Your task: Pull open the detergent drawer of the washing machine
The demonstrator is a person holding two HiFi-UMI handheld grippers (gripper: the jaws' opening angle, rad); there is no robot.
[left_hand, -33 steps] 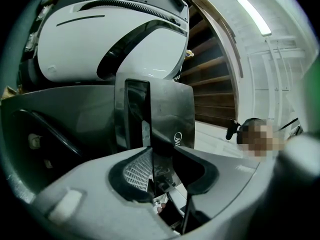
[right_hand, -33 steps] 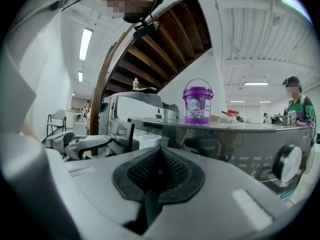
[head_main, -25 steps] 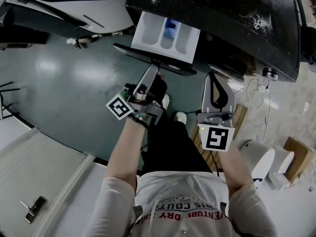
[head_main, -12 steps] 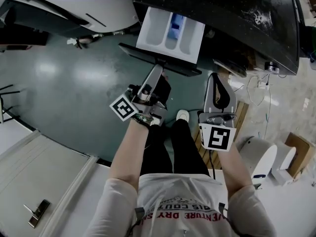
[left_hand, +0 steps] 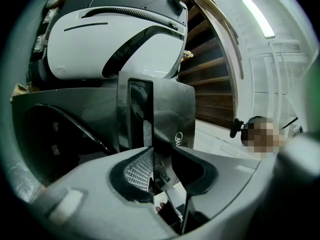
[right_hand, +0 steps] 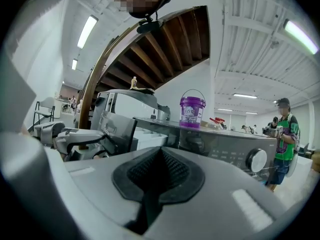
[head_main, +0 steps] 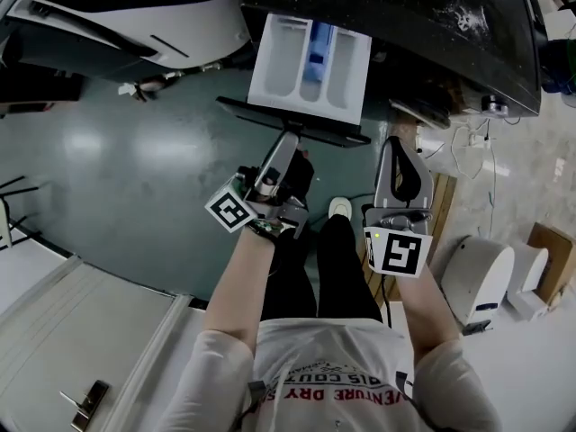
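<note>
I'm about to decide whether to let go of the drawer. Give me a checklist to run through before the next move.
1. Detergent drawer pulled out of the washing machine, compartments exposed: ok.
2. Left gripper jaws clamped on the drawer's front panel: ok.
3. Right gripper empty, jaws together, off to the side of the drawer: ok.
4. Drawer at its end stop: cannot tell.
5. Purple tub on the machine's top upright: ok.
</note>
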